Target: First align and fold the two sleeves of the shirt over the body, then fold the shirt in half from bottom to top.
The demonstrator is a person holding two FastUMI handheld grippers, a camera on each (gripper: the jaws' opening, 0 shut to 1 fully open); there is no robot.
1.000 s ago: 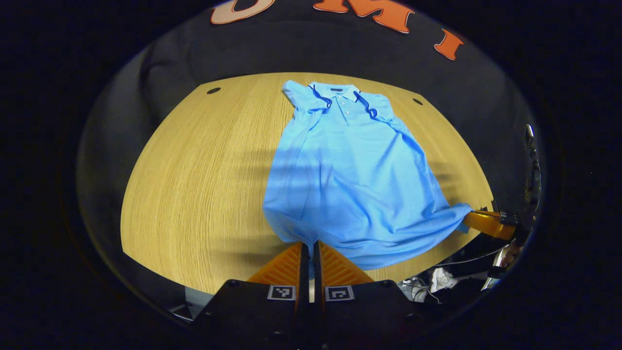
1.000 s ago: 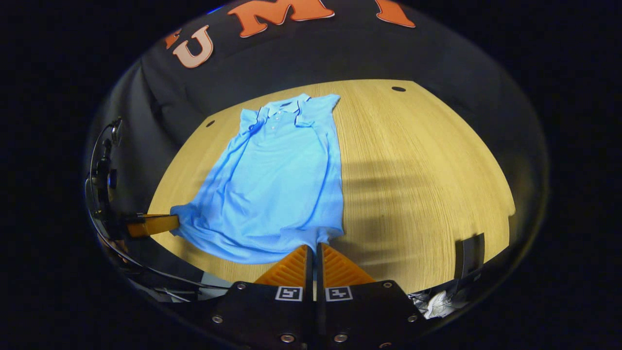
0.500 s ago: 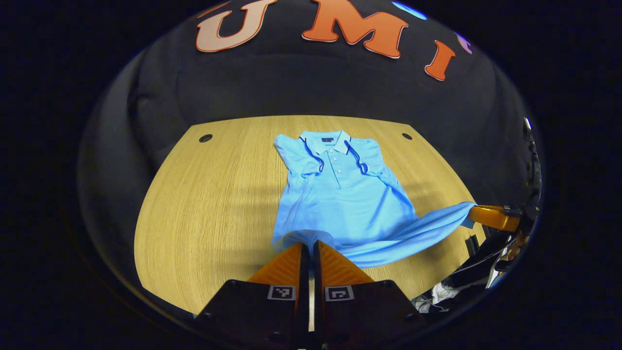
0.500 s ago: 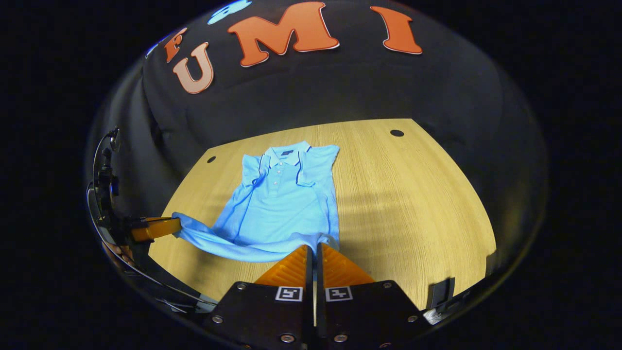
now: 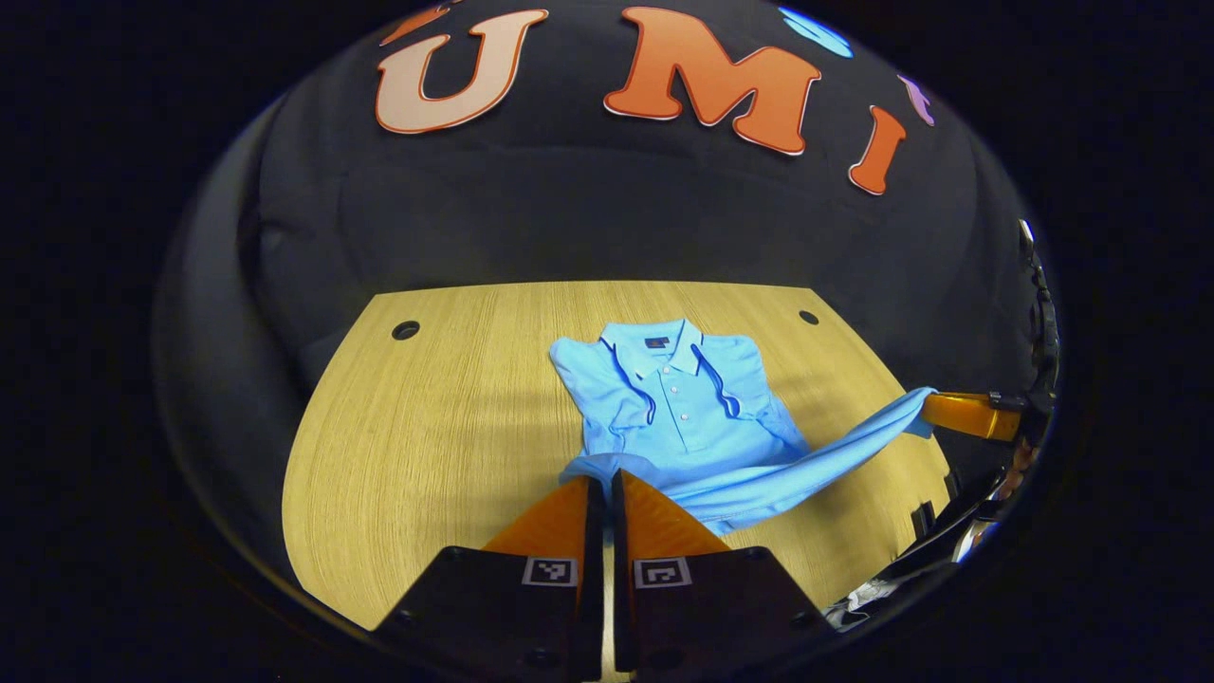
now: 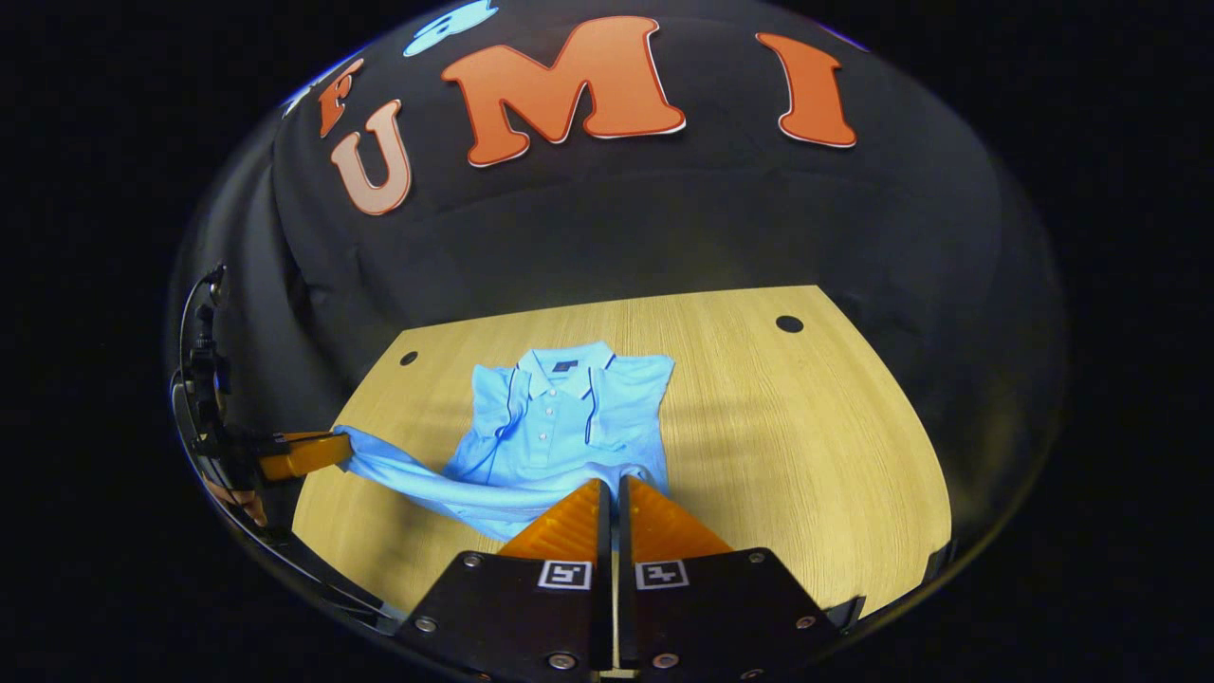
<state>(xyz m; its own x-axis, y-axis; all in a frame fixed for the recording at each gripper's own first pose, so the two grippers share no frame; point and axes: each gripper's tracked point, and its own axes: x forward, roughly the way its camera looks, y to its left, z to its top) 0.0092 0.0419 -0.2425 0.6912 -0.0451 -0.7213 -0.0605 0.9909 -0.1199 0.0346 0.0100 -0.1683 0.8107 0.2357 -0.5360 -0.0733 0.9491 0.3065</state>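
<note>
A light blue polo shirt (image 5: 683, 408) (image 6: 560, 417) lies collar-far on the wooden table (image 5: 427, 427), both sleeves folded in over its body. Its bottom hem is lifted off the table and stretched between the two grippers. My left gripper (image 5: 599, 482) is shut on one hem corner. The right gripper (image 6: 613, 482) is shut on the other corner. In the left gripper view the right gripper (image 5: 958, 415) holds the hem at the far right. In the right gripper view the left gripper (image 6: 302, 453) holds it at the far left.
The table (image 6: 806, 446) has small round holes (image 5: 405, 330) (image 6: 789, 323) near its far corners. Bare wood lies on either side of the shirt. A hand (image 6: 232, 498) shows behind the left gripper, and the black booth wall stands behind the table.
Both grippers have risen and carried the hem toward the collar. More of the lower shirt has come off the table, and the flat part looks shorter.
</note>
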